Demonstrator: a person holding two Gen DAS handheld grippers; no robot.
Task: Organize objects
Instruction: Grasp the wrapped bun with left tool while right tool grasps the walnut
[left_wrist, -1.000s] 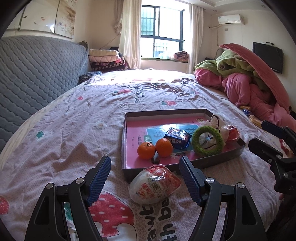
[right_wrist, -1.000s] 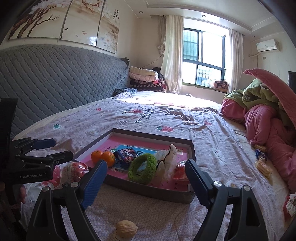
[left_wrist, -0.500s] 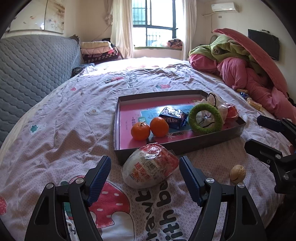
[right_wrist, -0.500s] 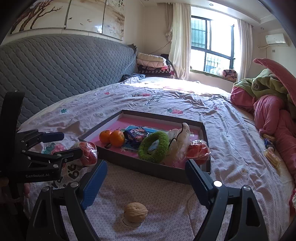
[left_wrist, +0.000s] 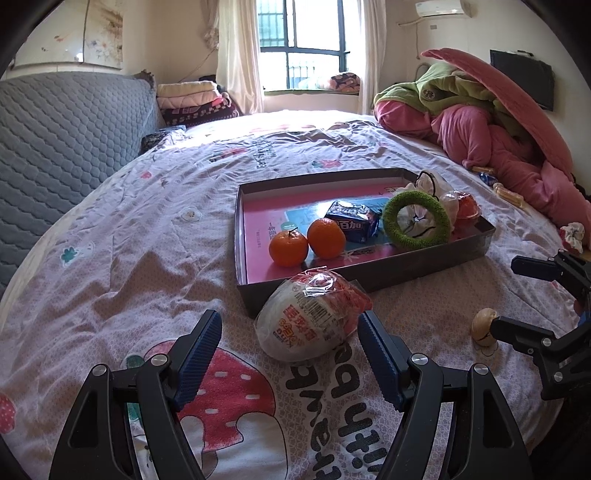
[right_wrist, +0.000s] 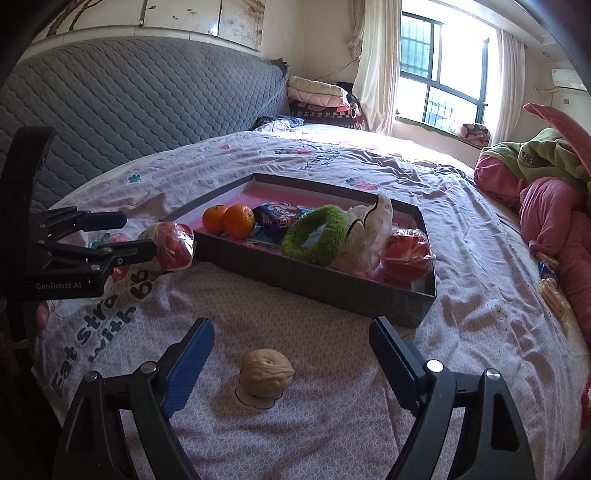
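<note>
Blue-padded jaws of the left gripper (left_wrist: 290, 349) stand wide apart, framing a wrapped snack packet (left_wrist: 312, 319) that lies on the bedspread (left_wrist: 122, 236), right against the near wall of the dark tray (left_wrist: 436, 264). Nothing pinched there; the pads sit clear of the wrapper on both sides. Over to the right gripper (right_wrist: 291, 356), also spread wide and holding nothing, with a walnut (right_wrist: 266, 373) lying on the quilt between its fingers, untouched. Inside the tray: two small oranges (left_wrist: 288, 248) side by side, a blue snack pack (left_wrist: 352, 220) just behind them, a green fuzzy ring (left_wrist: 416, 218) leaning on a white crumpled bag (right_wrist: 371, 229), and a red wrapped item (right_wrist: 406, 253) at the far end.
</note>
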